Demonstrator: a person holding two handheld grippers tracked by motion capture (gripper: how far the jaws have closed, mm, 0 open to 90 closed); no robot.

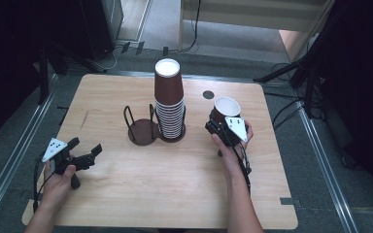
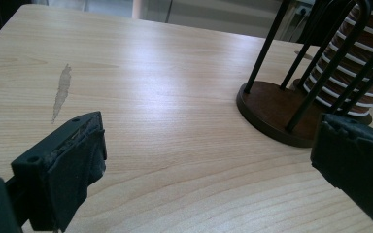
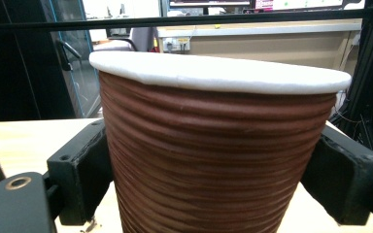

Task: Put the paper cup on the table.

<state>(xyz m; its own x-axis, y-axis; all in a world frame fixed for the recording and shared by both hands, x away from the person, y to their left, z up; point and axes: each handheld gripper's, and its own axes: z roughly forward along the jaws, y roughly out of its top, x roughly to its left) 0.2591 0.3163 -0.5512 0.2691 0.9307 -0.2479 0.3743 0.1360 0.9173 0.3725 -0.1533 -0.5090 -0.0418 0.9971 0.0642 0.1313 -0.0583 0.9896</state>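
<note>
Light wood table (image 1: 126, 194) w/ rounded corners, seen from above; pale grain, a faint scuff (image 2: 61, 92) near the left edge and a small dark round hole (image 1: 208, 95) toward the far side. Grey floor around it, metal rails along both sides, dark stands and loose cables at the back, a lit doorway strip beyond.

Mid-table: two dark round holders w/ black wire uprights, side by side and touching. The left holder (image 1: 142, 132) has nothing in it. The right holder (image 1: 172, 135) carries a tall stack (image 1: 169, 99) of brown ribbed paper cups w/ white rims, upside down, base on top.

Right gripper (image 1: 219, 122), held in the person's right hand, is closed on a single brown cup (image 1: 225, 108), right of the stack and apart from it. In the right gripper view the cup (image 3: 213, 155) sits between both black jaws, pads pressed on its ribbed sides, white rim up and slightly tilted.

Left gripper (image 1: 85, 154) is at the near-left of the table, well apart from the holders. Its jaws stand wide apart, nothing between them, bare wood under them.
</note>
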